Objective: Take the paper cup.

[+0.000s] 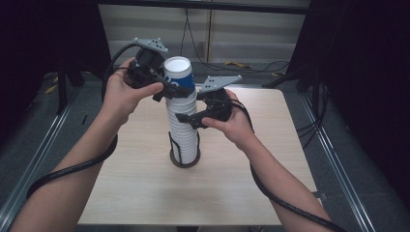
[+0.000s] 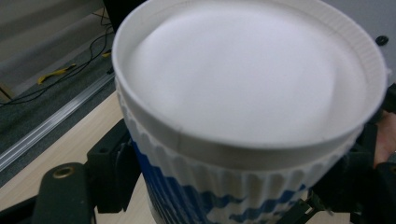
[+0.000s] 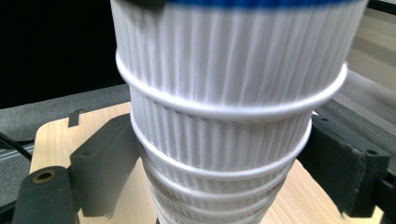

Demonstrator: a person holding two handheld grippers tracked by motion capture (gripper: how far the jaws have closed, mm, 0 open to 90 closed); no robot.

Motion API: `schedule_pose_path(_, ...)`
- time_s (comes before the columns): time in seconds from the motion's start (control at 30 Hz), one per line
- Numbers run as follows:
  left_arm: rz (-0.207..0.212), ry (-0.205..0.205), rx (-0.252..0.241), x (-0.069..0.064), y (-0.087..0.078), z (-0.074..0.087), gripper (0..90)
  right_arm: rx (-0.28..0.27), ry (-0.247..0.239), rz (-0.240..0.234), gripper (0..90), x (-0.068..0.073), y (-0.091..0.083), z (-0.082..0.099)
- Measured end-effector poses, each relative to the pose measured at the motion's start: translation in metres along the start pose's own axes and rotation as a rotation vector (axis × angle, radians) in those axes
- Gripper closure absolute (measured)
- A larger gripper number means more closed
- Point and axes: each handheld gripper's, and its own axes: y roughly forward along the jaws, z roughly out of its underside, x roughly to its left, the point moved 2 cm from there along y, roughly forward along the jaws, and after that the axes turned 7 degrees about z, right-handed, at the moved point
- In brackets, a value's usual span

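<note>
A tall stack of white ribbed paper cups (image 1: 183,137) stands in a black wire holder (image 1: 184,162) on the wooden table (image 1: 145,193). The top cup (image 1: 179,72) has a blue pattern and sits a little raised and tilted on the stack. My left gripper (image 1: 180,88) comes in from the left and is shut on that top cup (image 2: 252,93), one jaw on each side of it below the rim. Just beneath, my right gripper (image 1: 186,114) reaches in from the right. Its pads (image 3: 107,163) press both sides of the stack (image 3: 219,140).
The holder stands near the middle of the table, with bare wood in front of it and to both sides. Both grippers' black cables (image 1: 72,169) trail back over the table's near edge. Dark curtains and floor cables (image 1: 232,64) lie beyond the far edge.
</note>
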Motion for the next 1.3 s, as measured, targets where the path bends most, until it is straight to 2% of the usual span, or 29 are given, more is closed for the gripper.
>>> schedule_pose_path(0.37,-0.013,0.009,0.011,-0.002,-0.008,-0.007,22.9,0.002,0.004,0.001,13.7,0.001,0.001,0.000)
schedule_pose_path(0.53,-0.004,-0.007,-0.021,-0.002,-0.015,-0.011,23.1,-0.002,0.008,-0.003,13.7,0.001,0.001,0.000)
schedule_pose_path(0.9,-0.001,-0.017,-0.042,-0.003,-0.026,-0.018,23.2,0.004,0.007,-0.003,13.7,0.001,0.002,0.001)
schedule_pose_path(1.2,0.006,-0.020,-0.078,-0.004,-0.035,-0.022,23.2,0.008,0.002,-0.004,13.7,0.001,0.002,0.001)
schedule_pose_path(1.3,-0.001,-0.003,-0.081,-0.006,-0.038,-0.023,23.2,0.012,-0.003,-0.001,13.7,0.002,0.002,0.000)
